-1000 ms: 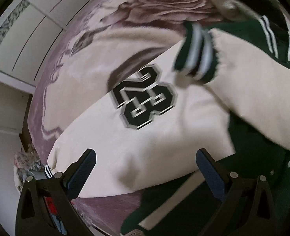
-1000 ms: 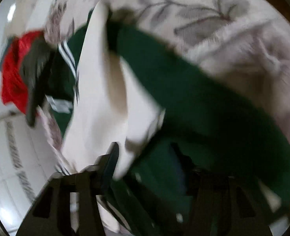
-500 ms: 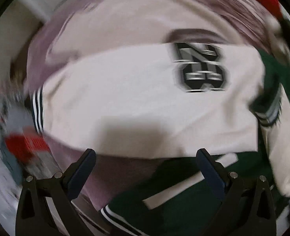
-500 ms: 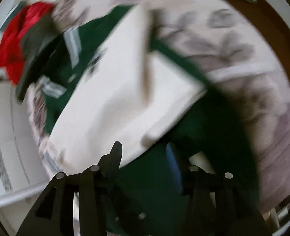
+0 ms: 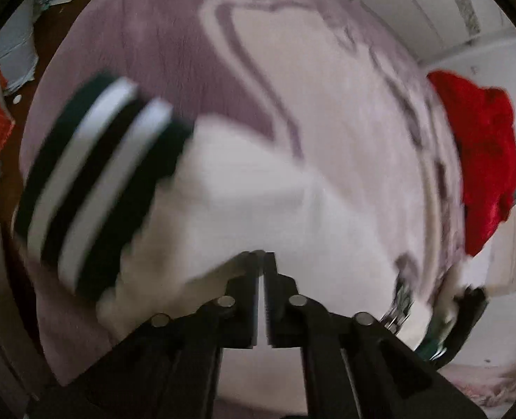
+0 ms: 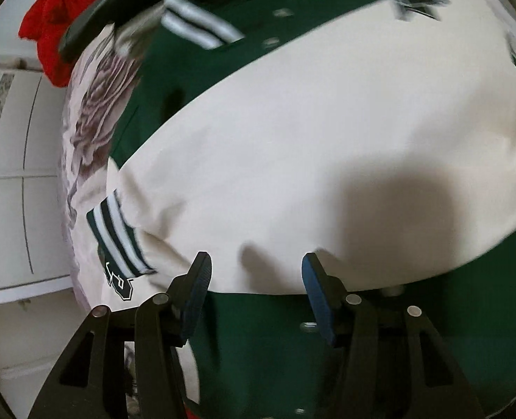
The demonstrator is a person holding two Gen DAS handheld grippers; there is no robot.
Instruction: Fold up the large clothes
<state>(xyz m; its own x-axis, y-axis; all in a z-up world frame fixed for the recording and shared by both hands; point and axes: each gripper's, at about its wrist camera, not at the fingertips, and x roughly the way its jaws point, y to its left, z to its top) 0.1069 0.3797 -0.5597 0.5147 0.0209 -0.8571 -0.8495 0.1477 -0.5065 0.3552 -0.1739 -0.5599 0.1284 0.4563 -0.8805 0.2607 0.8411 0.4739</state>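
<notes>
Right wrist: a blurred number patch (image 6: 120,281) on the jacket (image 6: 327,146), unreadable.

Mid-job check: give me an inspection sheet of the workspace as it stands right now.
Surface: mauve floral blanket under the work.
Job's things: green and cream jacket spread out; cream sleeve with striped cuff lifted.
Clutter: red garment at the blanket's edge; papers on the floor.
Grippers: left gripper shut on the sleeve; right gripper open over the jacket.
Cables: nothing seen.
Surroundings: white panelled wall.
</notes>
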